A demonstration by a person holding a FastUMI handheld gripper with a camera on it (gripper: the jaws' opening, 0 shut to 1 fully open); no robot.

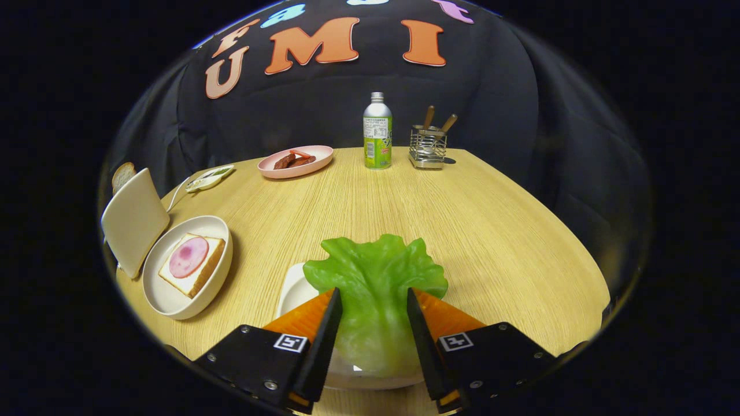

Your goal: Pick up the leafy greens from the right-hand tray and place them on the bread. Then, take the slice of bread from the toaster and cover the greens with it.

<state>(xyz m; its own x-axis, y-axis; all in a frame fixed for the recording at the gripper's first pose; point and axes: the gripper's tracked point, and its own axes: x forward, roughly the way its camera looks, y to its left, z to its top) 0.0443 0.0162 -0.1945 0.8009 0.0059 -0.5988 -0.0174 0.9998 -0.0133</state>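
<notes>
Leafy greens [376,289] sit between the tongs [374,300], both fingers pressing the leaf over its white tray [292,289]. The bread [192,264] with ham lies ahead-left in a bowl.

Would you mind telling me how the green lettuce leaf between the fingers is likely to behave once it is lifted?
The glossy green ruffled lettuce leaf looks rubbery, so it probably flexes rather than tears. Its wide frill beyond the tool may droop. The shiny surface could slip, since the fingers sit beside its narrower stem.
</notes>
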